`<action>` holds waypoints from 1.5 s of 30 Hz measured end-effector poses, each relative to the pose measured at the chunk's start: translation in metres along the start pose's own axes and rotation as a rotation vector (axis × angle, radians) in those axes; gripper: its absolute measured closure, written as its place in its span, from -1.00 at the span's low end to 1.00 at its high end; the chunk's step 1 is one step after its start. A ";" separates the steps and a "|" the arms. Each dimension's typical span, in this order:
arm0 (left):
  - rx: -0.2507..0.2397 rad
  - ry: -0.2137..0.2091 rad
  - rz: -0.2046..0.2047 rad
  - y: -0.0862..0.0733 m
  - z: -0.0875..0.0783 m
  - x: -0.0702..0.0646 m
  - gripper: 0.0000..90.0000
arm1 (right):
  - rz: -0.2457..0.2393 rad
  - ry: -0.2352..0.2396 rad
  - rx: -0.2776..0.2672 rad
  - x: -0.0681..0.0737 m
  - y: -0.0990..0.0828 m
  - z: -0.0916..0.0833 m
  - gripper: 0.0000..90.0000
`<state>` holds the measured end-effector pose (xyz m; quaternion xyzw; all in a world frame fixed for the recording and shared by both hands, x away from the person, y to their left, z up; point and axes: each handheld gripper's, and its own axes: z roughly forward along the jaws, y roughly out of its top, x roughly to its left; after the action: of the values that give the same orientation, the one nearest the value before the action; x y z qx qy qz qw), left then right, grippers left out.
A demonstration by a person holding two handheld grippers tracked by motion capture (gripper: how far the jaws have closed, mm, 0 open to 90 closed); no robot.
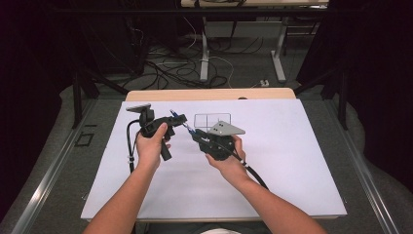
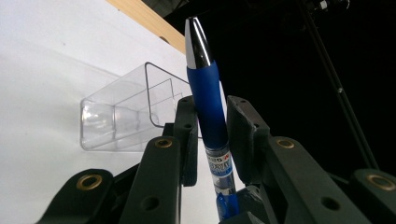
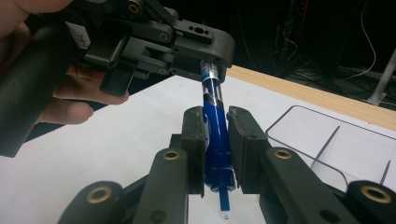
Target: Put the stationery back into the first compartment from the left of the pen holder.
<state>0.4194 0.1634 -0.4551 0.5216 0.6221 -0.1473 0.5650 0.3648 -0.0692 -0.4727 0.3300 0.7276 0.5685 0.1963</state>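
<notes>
Looking down from the high view: both grippers meet just left of frame centre, above a white sheet (image 1: 272, 161) on the table (image 1: 209, 94). The left gripper (image 1: 178, 119) points right, the right gripper (image 1: 194, 133) points up-left, and a blue pen (image 1: 187, 126) bridges the two tips. A clear plastic organizer (image 1: 207, 120) lies on the sheet just behind the right gripper, near centre. No writing legible here.

Left gripper view: the pen (image 2: 207, 102) stands nearly upright at frame centre, silver tip uppermost, blue rubber sleeve between the two black jaws. The left-hand jaw touches the sleeve; on the right I cannot tell whether there is contact. So the jaws bracket the pen, and a firm clamp cannot be confirmed. Below the sleeve the clear barrel carries a printed label in red and dark characters, too small to read. The organizer (image 2: 126, 112) lies on its side at centre left, its open end facing the camera.

Right gripper view: the right gripper (image 3: 216, 119) is clenched on the pen (image 3: 215, 135) at bottom centre, both pads pressed on the blue barrel, the narrow end sticking out below. The pen's upper end runs into the left gripper (image 3: 211, 70) at upper centre. A white tag on that gripper shows digits, unreadable. The organizer's (image 3: 327, 144) dividers sit at right.
</notes>
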 end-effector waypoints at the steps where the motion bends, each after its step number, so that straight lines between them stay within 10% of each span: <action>1: 0.003 -0.004 -0.007 0.000 0.000 0.001 0.68 | -0.003 -0.002 -0.002 0.000 0.000 0.000 0.72; 23: 0.010 -0.032 -0.073 0.006 0.004 0.000 0.76 | -0.018 -0.019 -0.011 -0.001 -0.001 0.002 0.71; 45: -0.087 0.030 0.130 0.014 0.009 -0.027 0.76 | -0.080 -0.062 -0.003 -0.018 0.006 -0.019 -0.17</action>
<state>0.4312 0.1493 -0.4294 0.5380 0.6011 -0.0754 0.5861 0.3666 -0.0946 -0.4632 0.3180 0.7330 0.5506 0.2419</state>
